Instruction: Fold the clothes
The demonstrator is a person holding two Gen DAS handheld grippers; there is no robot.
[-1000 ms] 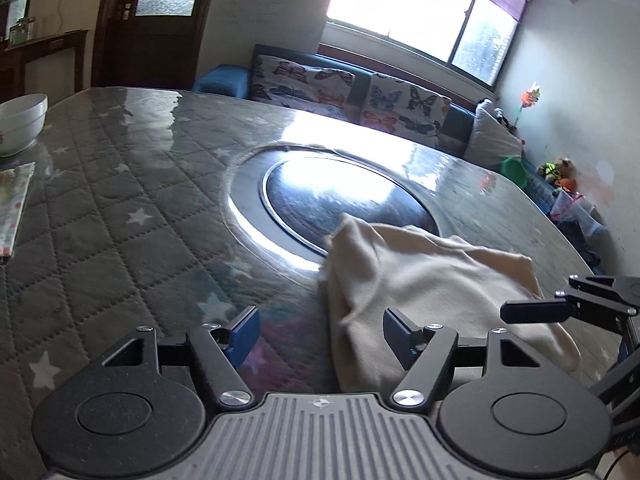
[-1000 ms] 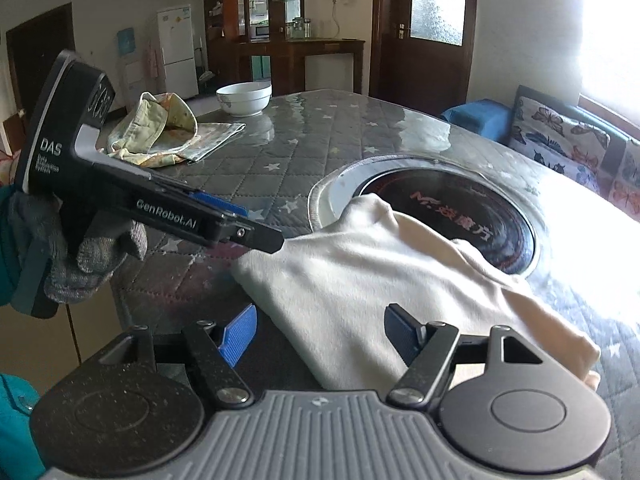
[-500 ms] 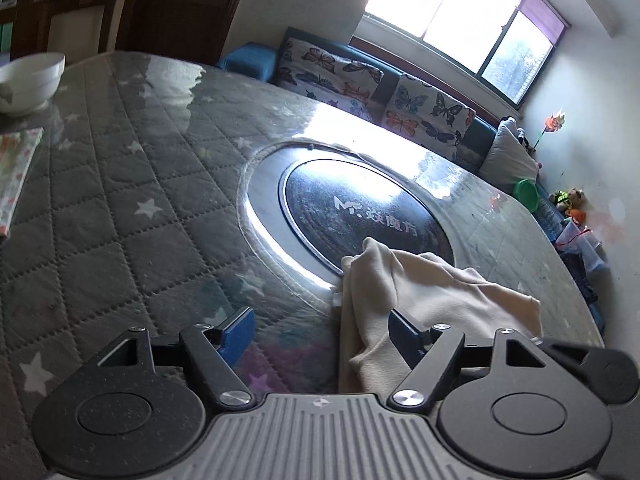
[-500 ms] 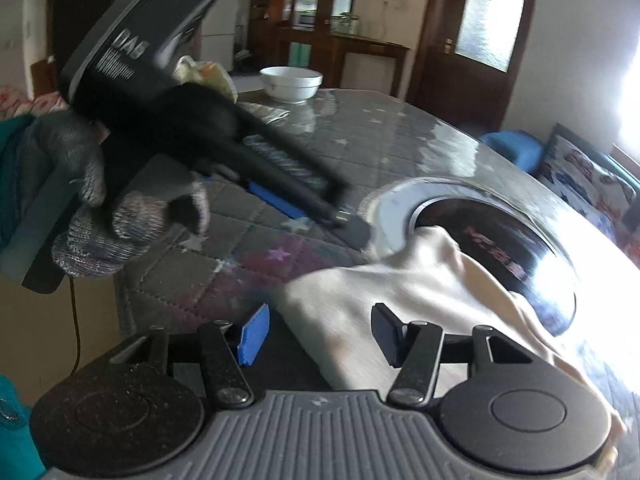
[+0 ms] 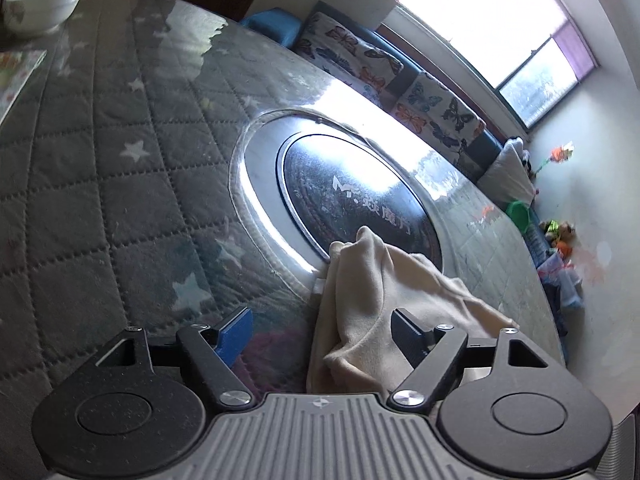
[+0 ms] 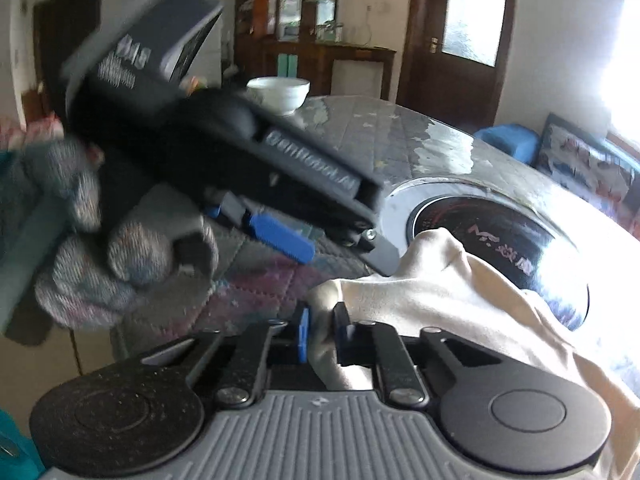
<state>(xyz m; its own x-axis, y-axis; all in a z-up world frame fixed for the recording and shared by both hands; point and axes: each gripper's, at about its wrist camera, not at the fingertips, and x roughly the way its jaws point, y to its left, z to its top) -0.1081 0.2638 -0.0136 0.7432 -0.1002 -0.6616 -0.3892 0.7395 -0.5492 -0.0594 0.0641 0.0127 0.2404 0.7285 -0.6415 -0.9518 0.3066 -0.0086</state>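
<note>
A cream folded garment (image 5: 384, 304) lies on the grey quilted star tablecloth (image 5: 100, 184), partly over a round black glass insert (image 5: 352, 196). My left gripper (image 5: 320, 332) is open, its jaws wide apart around the garment's near-left edge. In the right wrist view my right gripper (image 6: 320, 336) is shut on the cream garment's (image 6: 460, 300) near corner, cloth bunched between the blue pads. The left gripper body (image 6: 224, 148), held by a gloved hand (image 6: 104, 248), hangs just above the cloth's left corner.
A white bowl (image 5: 44, 4) and a patterned cloth (image 5: 16, 76) sit at the far left of the table. A sofa with butterfly cushions (image 5: 400, 80) runs behind the table under the window. A dark wood cabinet (image 6: 316, 48) stands beyond.
My right gripper has closed from wide open onto the garment's corner. The left gripper has swung in and tilted down close over the cloth's left edge, still open.
</note>
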